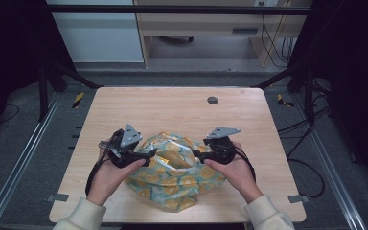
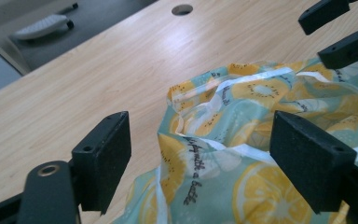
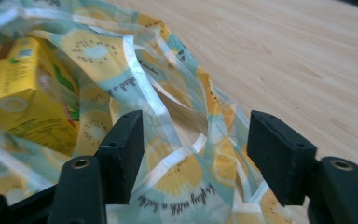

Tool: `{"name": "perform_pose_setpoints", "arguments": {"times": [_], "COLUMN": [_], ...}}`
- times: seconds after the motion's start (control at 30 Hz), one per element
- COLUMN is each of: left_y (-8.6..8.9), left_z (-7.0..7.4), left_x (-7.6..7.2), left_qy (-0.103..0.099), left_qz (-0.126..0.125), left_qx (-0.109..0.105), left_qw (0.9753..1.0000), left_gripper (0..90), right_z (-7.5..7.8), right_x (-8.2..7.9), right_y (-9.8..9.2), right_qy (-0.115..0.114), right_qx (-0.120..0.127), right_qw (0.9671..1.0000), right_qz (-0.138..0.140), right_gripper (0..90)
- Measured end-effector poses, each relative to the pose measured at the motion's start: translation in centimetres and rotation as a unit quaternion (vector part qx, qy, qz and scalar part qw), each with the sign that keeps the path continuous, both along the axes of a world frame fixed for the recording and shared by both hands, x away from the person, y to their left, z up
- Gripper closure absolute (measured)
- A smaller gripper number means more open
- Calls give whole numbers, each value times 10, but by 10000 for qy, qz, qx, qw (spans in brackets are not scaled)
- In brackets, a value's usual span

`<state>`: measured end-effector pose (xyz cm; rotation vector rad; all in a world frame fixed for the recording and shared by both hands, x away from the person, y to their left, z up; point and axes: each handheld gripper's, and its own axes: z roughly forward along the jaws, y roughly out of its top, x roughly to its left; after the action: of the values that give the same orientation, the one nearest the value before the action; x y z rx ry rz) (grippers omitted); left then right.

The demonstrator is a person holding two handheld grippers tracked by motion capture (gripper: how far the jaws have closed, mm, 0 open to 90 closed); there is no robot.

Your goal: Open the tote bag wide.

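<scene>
lemon-print bag between two grippers

the right gripper view looks into the lemon-print bag (image 3: 168,121) and finds a yellow carton (image 3: 28,98) inside; from the high view the bag (image 1: 175,172) is a crumpled heap on the table (image 1: 172,108). the left gripper (image 1: 148,154) and right gripper (image 1: 195,153) flank it, jaws apart, clamping nothing.

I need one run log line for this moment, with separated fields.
scene: lemon-print bag on table | left gripper: open at bag edge | right gripper: open over bag rim | inside: yellow carton
</scene>
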<state>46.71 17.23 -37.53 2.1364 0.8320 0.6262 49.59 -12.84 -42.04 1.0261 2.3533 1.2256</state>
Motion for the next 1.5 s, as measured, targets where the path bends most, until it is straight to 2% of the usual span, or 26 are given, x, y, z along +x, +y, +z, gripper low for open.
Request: {"name": "perform_pose_setpoints", "arguments": {"times": [0.1, 0.23, 0.27, 0.3, 0.37, 0.5, 0.57, 0.6, 0.7, 0.8, 0.87, 0.9, 0.93, 1.07, 1.13, 1.3, 1.5], "left_y": [-5, -2, 1, 2, 5, 6, 5, 5, 4, 5, 5, 6, 5, 6, 6, 8, 16], "left_z": [-7, -16, -19, -21, -22, -21, -21, -21, -22, -22, -21, -21, -21, -19, -16, -8, -7], "left_x": [1, -1, -1, -2, -3, -7, -8, -9, -9, -11, -13, -14, -15, -17, -19, -23, -39], "left_qy": [165, 309, 366, 381, 419, 428, 465, 493, 586, 632, 612, 530, 506, 289, 104, -110, -242], "left_qz": [7, -19, -42, -2, -14, -55, -93, -111, -144, -165, -167, -136, -153, -137, -135, -255, -454], "left_qx": [207, 327, 294, 123, -1, -21, -27, -54, -142, -241, -271, -270, -254, -232, -286, -351, -559], "left_qw": [9996, 9990, 9989, 9992, 9991, 9991, 9989, 9987, 9981, 9976, 9976, 9981, 9983, 9992, 9994, 9990, 9971], "left_gripper": [202, 206, 204, 208, 212, 229, 238, 249, 298, 378, 448, 486, 567, 670, 714, 848, 870], "right_z": [-7, -15, -18, -21, -26, -32, -34, -35, -36, -35, -32, -30, -28, -19, -14, -3, 6], "right_x": [4, 0, -1, -3, -6, -11, -13, -14, -17, -20, -22, -23, -24, -26, -27, -30, -43], "right_y": [9, 9, 8, 6, 2, -2, -4, -4, -2, -1, 0, 0, 0, 1, -1, -4, -6], "right_qy": [104, 279, 301, 385, 447, 650, 731, 770, 819, 752, 665, 599, 564, 353, 247, -60, -279], "right_qx": [-108, -163, -154, -158, -184, -190, -153, -161, -201, -135, -99, -85, -51, -18, 56, 238, 370], "right_qw": [9999, 9995, 9994, 9991, 9988, 9976, 9972, 9969, 9962, 9963, 9968, 9972, 9973, 9983, 9989, 9991, 9976], "right_qz": [-3, -13, -39, -77, -108, -119, -60, -5, 203, 386, 427, 445, 457, 455, 400, 354, 507], "right_gripper": [332, 295, 288, 271, 252, 258, 304, 390, 571, 769, 844, 858, 874, 873, 870, 878, 884]}}
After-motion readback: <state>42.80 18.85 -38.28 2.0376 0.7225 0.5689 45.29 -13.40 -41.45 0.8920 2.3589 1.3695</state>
